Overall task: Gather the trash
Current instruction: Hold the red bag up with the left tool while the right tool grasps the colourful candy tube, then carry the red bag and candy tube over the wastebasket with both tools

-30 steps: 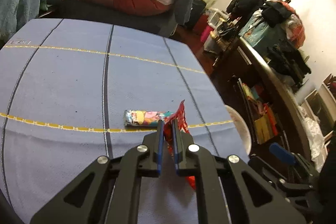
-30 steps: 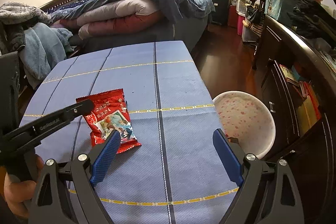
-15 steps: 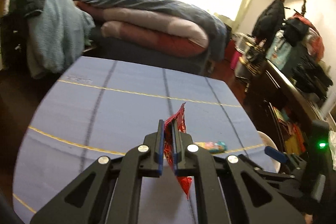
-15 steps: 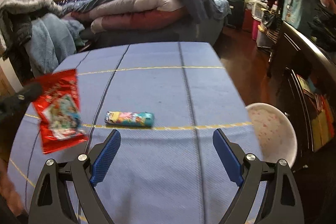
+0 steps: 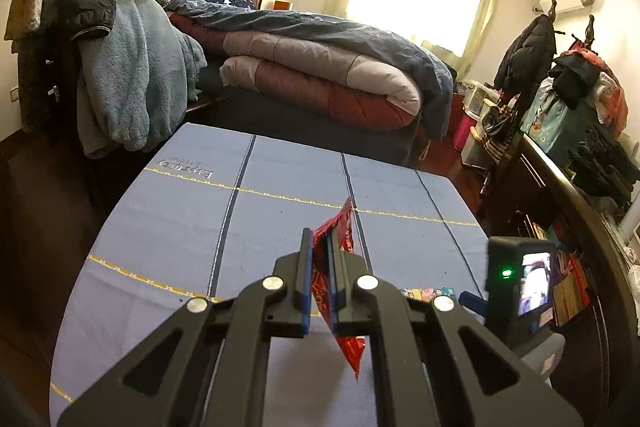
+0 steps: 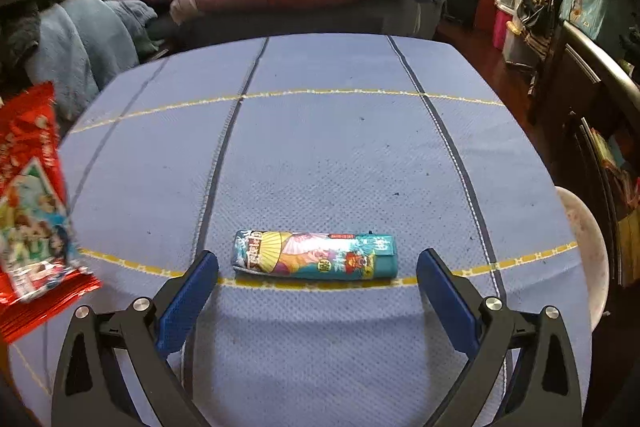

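The left hand-held gripper (image 5: 320, 267) is clenched on a crinkly red foil wrapper (image 5: 334, 279), held edge-on above the counter (image 5: 168, 227), one corner up, one hanging below. The right hand-held gripper (image 6: 318, 285) is spread wide, released. Just ahead between its blue pads (image 6: 188, 295) lies a glossy teal tube-shaped packet (image 6: 316, 255), long axis crosswise, on the blue woven cloth.
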Available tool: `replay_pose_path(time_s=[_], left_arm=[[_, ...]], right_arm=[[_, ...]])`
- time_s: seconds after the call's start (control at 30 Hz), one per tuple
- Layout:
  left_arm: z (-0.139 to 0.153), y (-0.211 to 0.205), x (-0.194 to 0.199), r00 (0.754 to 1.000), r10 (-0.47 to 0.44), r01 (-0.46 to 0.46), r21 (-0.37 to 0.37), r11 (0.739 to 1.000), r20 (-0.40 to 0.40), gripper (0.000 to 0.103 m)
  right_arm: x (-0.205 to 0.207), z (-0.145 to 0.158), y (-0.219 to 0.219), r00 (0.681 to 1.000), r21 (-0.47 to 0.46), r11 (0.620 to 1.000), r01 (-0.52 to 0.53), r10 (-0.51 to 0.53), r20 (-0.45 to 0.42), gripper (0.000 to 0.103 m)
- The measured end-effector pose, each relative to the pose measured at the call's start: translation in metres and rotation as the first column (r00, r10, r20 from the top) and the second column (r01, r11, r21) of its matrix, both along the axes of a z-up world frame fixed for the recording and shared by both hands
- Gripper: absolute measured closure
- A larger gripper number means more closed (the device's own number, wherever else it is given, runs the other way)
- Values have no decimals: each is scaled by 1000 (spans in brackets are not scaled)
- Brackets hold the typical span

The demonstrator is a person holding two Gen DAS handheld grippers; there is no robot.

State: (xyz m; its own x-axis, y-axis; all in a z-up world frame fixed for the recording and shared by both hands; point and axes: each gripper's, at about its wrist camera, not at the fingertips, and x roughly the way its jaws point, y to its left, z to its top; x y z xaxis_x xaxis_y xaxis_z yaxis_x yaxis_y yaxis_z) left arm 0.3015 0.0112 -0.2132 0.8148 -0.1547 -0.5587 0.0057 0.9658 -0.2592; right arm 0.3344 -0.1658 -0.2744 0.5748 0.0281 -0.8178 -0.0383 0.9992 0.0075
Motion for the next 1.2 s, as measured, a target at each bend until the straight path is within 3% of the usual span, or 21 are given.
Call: replay_pose_path(time_s=[0.1, 0.17, 0.33, 0.77, 1.2], left_arm=[[-1, -1, 0, 1000, -4, 4, 5, 1000, -3, 95], [-1, -3, -1, 1000, -5, 5, 6, 1000, -4, 95], [0, -3, -2, 1000, 0, 0, 11, 1000, -3, 95], [24, -16, -22, 999, 16, -17, 47, 999, 32, 95], [51, -82, -37, 993, -80, 71, 103, 992, 85, 95]], right_arm=[[-1, 0, -2, 1000, 19, 1000, 4, -4, -5, 8], [-4, 3, -4, 1000, 21, 1000, -1, 1, 5, 23], [-11, 7, -13, 1000, 57, 998, -8, 9, -17, 23], [-58, 46, -36, 998, 103, 994, -33, 27, 55, 23], [-102, 75, -86, 990, 93, 996, -6, -8, 141, 23]])
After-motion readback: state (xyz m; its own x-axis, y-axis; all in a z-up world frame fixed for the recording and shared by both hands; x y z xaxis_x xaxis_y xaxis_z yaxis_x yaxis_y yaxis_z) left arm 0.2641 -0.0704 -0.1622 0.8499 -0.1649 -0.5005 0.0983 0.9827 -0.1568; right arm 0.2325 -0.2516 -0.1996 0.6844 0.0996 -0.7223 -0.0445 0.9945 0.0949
